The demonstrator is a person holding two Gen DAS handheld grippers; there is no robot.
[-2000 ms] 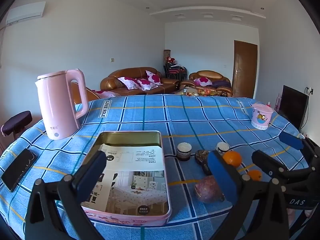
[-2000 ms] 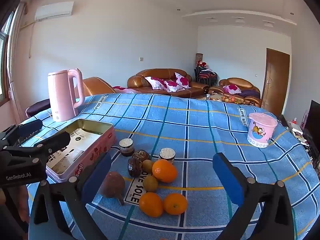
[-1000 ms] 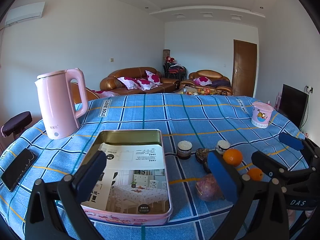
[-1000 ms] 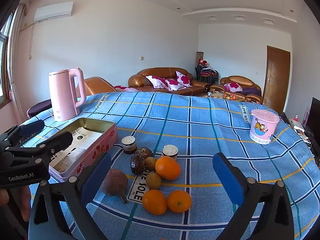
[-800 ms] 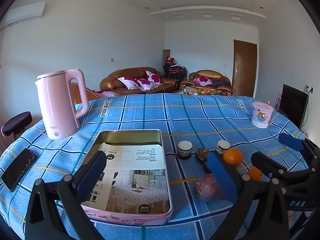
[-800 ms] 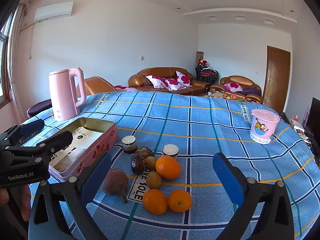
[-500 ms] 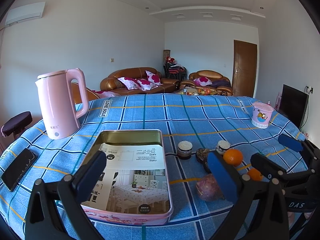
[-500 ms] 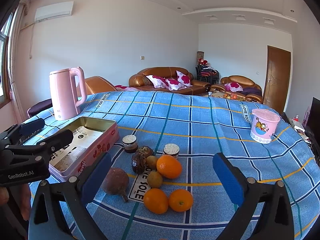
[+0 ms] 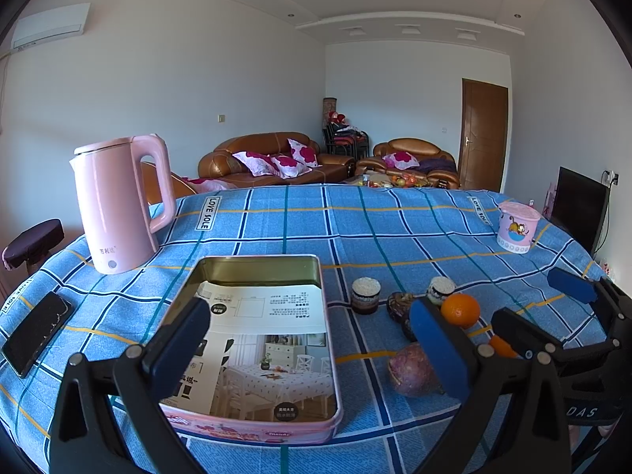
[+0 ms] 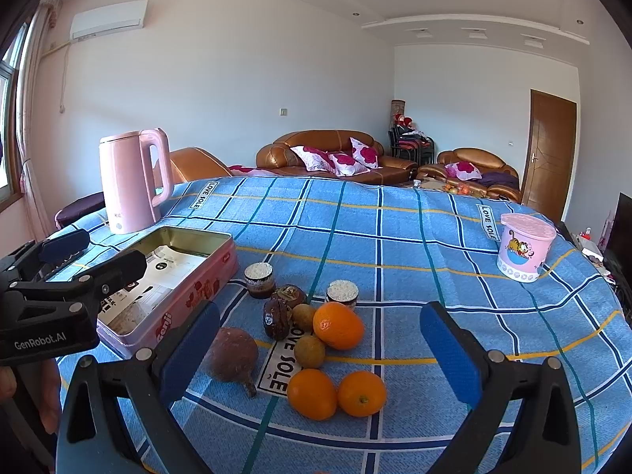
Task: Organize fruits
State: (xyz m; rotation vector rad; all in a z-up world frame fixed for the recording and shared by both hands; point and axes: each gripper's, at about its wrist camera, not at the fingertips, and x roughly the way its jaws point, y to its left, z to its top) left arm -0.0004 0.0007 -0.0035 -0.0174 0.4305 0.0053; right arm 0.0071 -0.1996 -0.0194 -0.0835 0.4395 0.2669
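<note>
In the left wrist view, the left gripper [image 9: 310, 339] hangs above the table with its two blue fingers spread wide and nothing between them. Under it, at 6 o'clock of the picture, lies the open tin box [image 9: 258, 272] with a printed sheet [image 9: 260, 339] inside. At 4 o'clock from the box a purple round fruit [image 9: 410, 367] lies on the blue checked tablecloth [image 9: 395, 229], and behind it stand two small jars [image 9: 365, 294] and one orange [image 9: 460, 310]. The right gripper [image 9: 545, 316] enters at 3 o'clock, also spread. A pink kettle [image 9: 118, 201] stands at 10 o'clock, a phone [image 9: 35, 331] at 8 o'clock, a pink tub [image 9: 517, 227] at 2 o'clock. In the right wrist view, the right gripper [image 10: 320, 349] is wide apart and holds nothing; the fruits lie just below and between its fingers. There the purple fruit [image 10: 233, 353] is at 7 o'clock, one orange [image 10: 337, 326] in the centre, two oranges [image 10: 312, 393] touching each other at 6 o'clock, and two small brown-green fruits [image 10: 310, 351] and two dark wrinkled ones [image 10: 276, 318] close beside. The tin box [image 10: 185, 272] is at 9 o'clock, and the left gripper [image 10: 91, 254] stays open above it.
</note>
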